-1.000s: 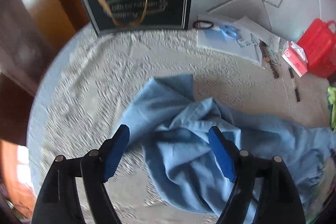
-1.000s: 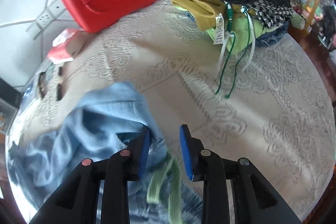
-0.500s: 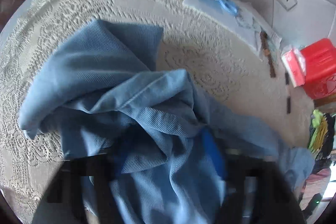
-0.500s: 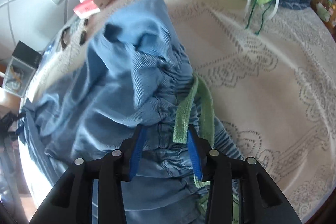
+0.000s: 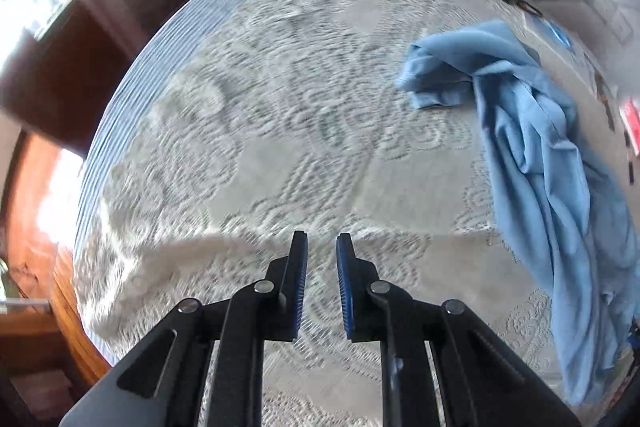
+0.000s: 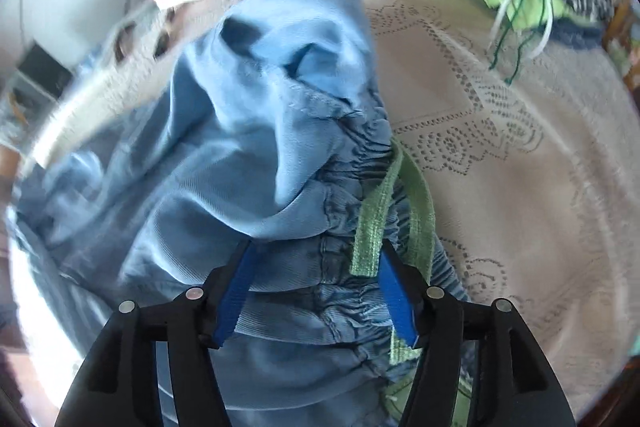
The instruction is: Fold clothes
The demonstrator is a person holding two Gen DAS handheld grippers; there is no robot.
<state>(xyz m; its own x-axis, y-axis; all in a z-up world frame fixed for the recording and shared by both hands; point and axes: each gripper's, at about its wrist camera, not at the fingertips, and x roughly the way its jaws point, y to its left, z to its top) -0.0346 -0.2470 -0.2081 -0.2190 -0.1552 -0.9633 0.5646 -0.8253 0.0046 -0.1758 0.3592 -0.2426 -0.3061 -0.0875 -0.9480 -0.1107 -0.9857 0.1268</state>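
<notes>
Right gripper (image 6: pixel 316 259) fingertips buried under blue trousers (image 6: pixel 256 155), jaws spreading around waistband. Left gripper (image 5: pixel 322 247), narrowing, nearly together, empty; trousers at 2 o'clock.

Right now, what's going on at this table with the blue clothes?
A person is working two handheld grippers over a lace-covered table to fold clothes. The right gripper straddles the gathered waistband of a crumpled pair of blue trousers, beside its green drawstring; its jaws have just been opening and the pads do not look clamped. The left gripper is off to the side over bare tablecloth, its jaws having just been closing on nothing, a narrow gap between them. The trousers are not yet folded.
</notes>
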